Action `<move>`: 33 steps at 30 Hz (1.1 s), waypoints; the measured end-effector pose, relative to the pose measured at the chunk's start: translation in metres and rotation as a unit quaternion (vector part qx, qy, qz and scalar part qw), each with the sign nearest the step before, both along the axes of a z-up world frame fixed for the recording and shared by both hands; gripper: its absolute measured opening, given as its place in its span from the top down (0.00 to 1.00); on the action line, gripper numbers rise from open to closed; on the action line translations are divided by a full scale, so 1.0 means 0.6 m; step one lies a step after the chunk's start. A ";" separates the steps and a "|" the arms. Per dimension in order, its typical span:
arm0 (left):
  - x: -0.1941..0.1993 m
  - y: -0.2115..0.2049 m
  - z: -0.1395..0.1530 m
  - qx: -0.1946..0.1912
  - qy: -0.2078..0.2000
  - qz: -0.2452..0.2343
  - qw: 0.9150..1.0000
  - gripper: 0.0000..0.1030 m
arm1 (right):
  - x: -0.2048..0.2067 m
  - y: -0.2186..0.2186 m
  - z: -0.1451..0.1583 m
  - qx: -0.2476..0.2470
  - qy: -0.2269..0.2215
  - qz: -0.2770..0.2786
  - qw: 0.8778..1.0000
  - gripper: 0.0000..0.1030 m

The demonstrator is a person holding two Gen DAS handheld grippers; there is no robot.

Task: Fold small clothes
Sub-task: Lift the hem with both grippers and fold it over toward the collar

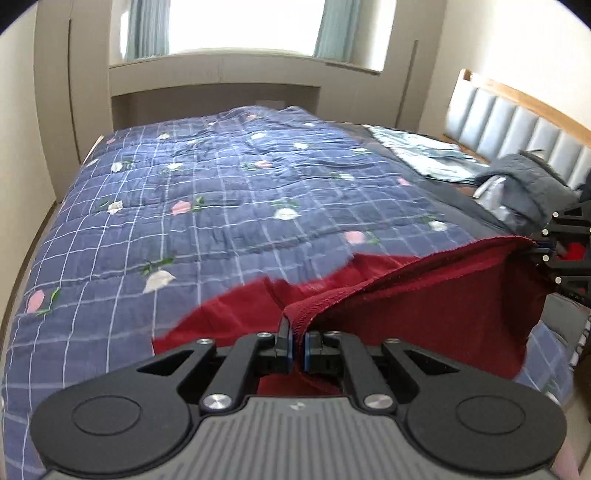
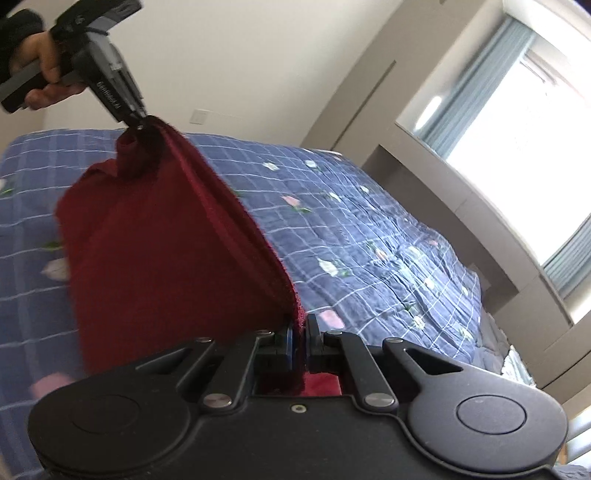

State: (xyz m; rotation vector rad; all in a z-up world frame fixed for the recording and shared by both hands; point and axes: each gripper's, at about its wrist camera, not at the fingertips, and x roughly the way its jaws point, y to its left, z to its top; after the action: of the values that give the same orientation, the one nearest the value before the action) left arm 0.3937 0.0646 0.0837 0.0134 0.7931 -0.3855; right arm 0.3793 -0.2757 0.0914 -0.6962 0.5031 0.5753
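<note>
A dark red knitted garment (image 1: 424, 302) hangs stretched between my two grippers above the bed; it also shows in the right wrist view (image 2: 166, 240). My left gripper (image 1: 297, 347) is shut on one end of its ribbed edge; it also shows in the right wrist view (image 2: 138, 121), at the top left, held by a hand. My right gripper (image 2: 300, 343) is shut on the other end of that edge; it also shows in the left wrist view (image 1: 543, 251), at the right. The lower part of the garment hangs down towards the quilt.
A blue checked quilt with flowers (image 1: 221, 192) covers the bed. A grey bundle of cloth (image 1: 524, 188) and a pale patterned cloth (image 1: 417, 151) lie near the padded headboard (image 1: 517, 122). A window with curtains (image 1: 243, 26) is beyond the bed.
</note>
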 end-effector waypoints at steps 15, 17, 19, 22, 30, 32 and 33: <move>0.227 0.027 -0.174 -0.006 0.088 0.028 0.996 0.77 | 0.261 0.009 -0.177 0.022 0.125 -0.074 0.989 0.74; 0.235 0.042 -0.182 -0.022 0.089 0.038 0.995 0.52 | 0.274 0.002 -0.189 0.030 0.127 -0.097 0.987 0.47; 0.237 0.061 -0.181 -0.047 0.084 0.051 0.994 0.05 | 0.282 -0.010 -0.194 0.043 0.128 -0.118 0.984 0.30; 0.234 0.102 -0.169 -0.089 0.052 0.082 0.991 0.02 | 0.293 -0.039 -0.194 0.075 0.130 -0.157 0.976 0.20; 0.183 0.122 -0.142 -0.092 -0.024 0.101 0.990 0.00 | 0.244 -0.065 -0.183 0.118 0.103 -0.171 0.973 0.02; 0.162 0.098 -0.157 -0.062 -0.031 0.077 0.995 0.00 | 0.236 -0.061 -0.193 0.114 0.101 -0.174 0.973 0.01; 0.154 0.083 -0.169 -0.039 -0.031 0.070 0.996 0.00 | 0.234 -0.058 -0.201 0.109 0.099 -0.176 0.973 0.01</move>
State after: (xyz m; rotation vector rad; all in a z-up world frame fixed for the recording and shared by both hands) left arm 0.4862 0.1144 -0.0179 -0.1017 0.7134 -0.2818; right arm 0.5199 -0.3106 -0.0294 -0.3291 0.7200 0.3588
